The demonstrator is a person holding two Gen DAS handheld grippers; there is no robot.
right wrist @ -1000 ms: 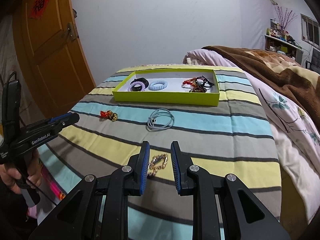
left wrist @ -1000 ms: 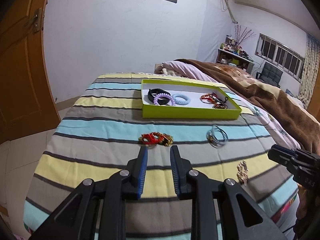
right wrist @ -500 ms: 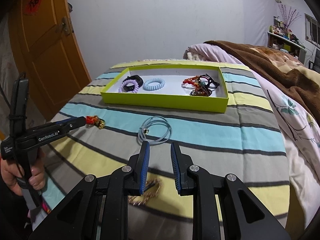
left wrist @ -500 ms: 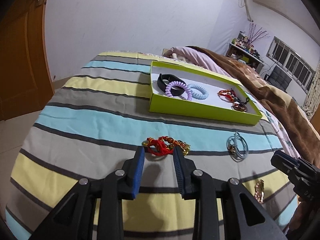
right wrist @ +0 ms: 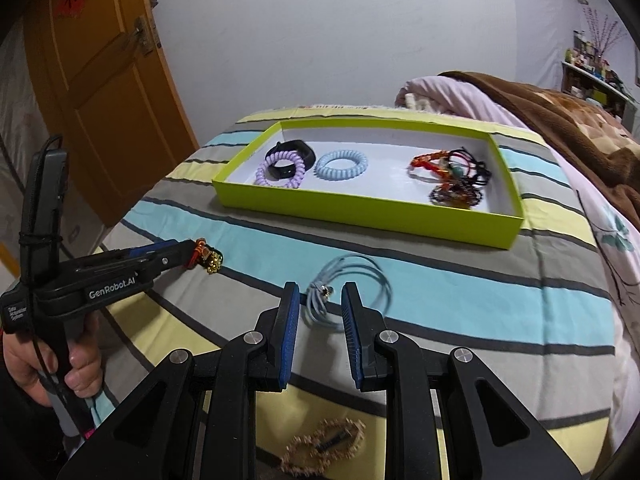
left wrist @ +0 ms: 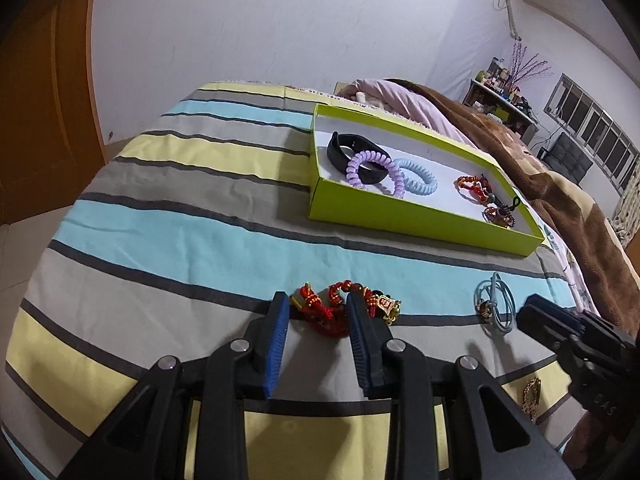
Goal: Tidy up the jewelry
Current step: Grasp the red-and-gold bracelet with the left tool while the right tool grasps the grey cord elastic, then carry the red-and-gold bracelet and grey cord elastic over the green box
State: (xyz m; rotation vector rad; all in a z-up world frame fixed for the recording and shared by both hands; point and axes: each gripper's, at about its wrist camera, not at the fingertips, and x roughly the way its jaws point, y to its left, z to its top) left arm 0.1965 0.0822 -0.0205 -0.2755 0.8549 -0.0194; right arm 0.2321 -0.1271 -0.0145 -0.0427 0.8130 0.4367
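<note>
Dim, even indoor light; soft shadows lie under the box (left wrist: 400,216) on the bed (left wrist: 180,240). Strong fisheye bending, dark vignetted corners, slight blur at edges.

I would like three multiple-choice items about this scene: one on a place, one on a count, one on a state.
1. Where is the purple coil?
A. in the green box
B. on the bedspread
C. in the left tool

2. How many pieces lie loose on the bedspread?
A. one
B. three
C. five

3. The left tool is:
A. open around the red bracelet
B. shut, empty
C. inside the box

Key: 1 A, it lies on the box floor; 2 B, red bracelet, blue cord loop, beige bracelet; 3 A, pads stand apart beside it.
</note>
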